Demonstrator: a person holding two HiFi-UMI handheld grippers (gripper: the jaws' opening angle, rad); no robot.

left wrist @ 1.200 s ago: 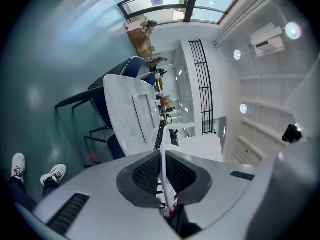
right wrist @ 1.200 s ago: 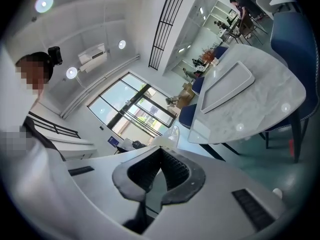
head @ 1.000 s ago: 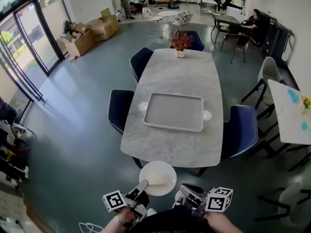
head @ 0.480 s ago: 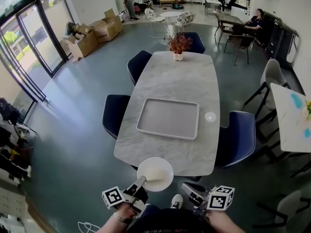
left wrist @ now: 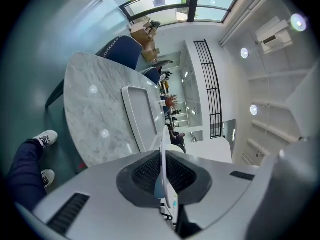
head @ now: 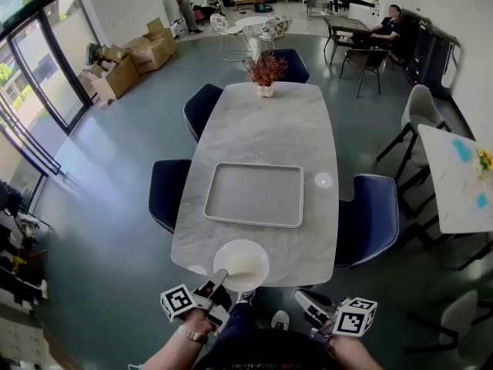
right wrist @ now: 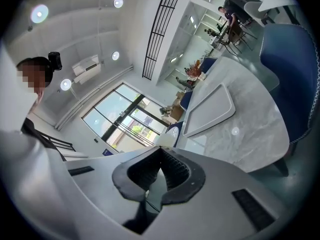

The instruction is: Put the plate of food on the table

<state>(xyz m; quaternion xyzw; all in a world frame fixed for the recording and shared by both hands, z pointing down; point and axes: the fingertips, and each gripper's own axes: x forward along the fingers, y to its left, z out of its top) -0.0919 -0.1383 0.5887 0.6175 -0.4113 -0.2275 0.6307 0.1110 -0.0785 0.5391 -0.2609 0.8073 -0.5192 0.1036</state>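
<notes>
1. The left gripper (left wrist: 162,176) pinches the near rim of the white plate (head: 241,264), which shows edge-on between its pads.
2. The plate reaches away from the fingers over the near edge of the marble table (head: 262,129), just short of the grey tray (head: 254,195).
3. The right gripper (right wrist: 159,176), near right and apart from the plate, has its pads pressed together on nothing.
4. The plate's surface looks pale, and any food on it is hard to make out. I cannot tell whether it touches the tabletop.
5. A second ago the plate hung over the floor, short of the table.
</notes>
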